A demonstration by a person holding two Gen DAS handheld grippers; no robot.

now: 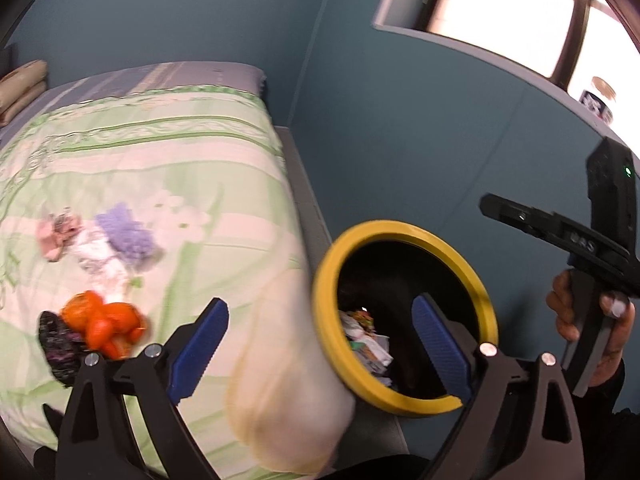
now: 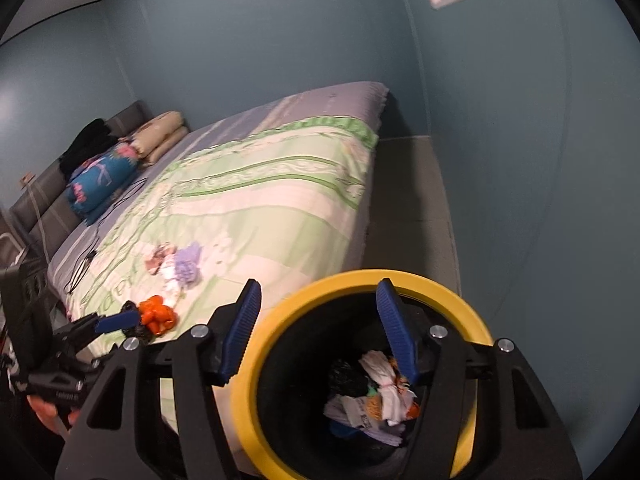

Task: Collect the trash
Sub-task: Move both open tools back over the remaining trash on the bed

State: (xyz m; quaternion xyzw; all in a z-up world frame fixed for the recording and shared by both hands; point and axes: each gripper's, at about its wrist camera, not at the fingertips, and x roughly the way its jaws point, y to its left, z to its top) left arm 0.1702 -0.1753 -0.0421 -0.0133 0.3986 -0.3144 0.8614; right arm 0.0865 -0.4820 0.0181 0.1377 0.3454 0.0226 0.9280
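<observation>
Yellow-rimmed bin (image 2: 432,284) holds crumpled wrappers (image 2: 380,396).

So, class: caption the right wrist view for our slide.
Open right gripper above the yellow-rimmed bin of trash, with scraps left on the bed.

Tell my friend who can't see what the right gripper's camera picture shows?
The open, empty right gripper hangs over a black bin with a yellow rim holding crumpled trash. Beside it, a bed with a green blanket has an orange wad and purple scrap.
</observation>
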